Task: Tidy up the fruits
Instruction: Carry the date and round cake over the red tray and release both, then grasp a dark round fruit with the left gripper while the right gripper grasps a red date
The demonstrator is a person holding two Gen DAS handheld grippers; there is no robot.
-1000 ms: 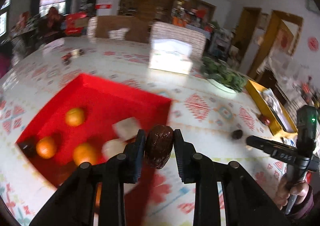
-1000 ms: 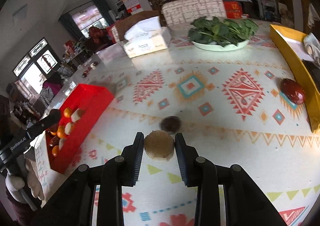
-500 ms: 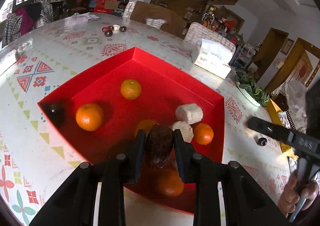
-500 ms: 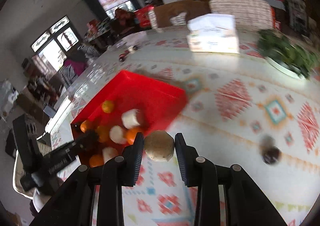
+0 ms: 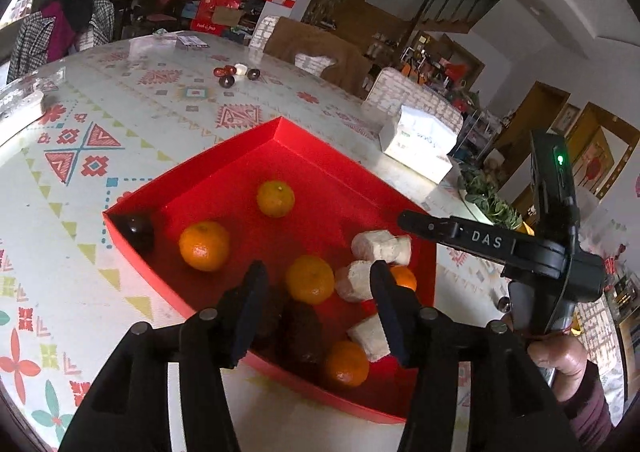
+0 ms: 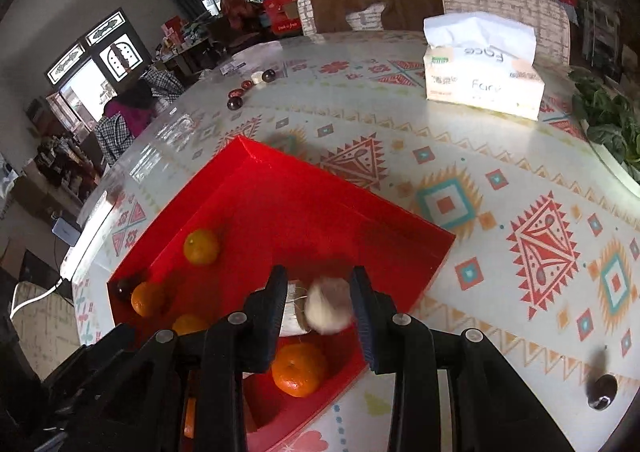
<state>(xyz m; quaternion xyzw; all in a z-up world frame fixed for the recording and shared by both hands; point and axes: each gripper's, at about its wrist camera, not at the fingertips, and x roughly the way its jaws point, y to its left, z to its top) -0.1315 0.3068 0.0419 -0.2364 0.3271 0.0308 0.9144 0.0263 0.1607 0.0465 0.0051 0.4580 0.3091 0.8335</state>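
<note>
A red tray (image 5: 248, 156) holds several oranges (image 5: 204, 246), white cylindrical pieces (image 5: 382, 248) and a dark round fruit (image 5: 136, 230). My left gripper (image 5: 316, 314) is open over the tray's near side, with a dark brown date (image 5: 298, 330) lying loose in the tray below its jaws. My right gripper (image 6: 320, 306) is open above the tray (image 6: 280, 180); a pale round fruit (image 6: 330, 310), blurred, sits between its jaws against the right one. An orange (image 6: 298, 368) lies below it.
A tissue box (image 6: 484, 80) and a plate of greens (image 6: 604, 120) stand at the far side. Small dark fruits (image 6: 236, 100) lie beyond the tray, and one (image 6: 602, 390) lies at the right on the patterned tablecloth.
Both grippers moved over the red tray and opened. The date left the left jaws and lies in the tray. The pale fruit is loose between the right jaws.
</note>
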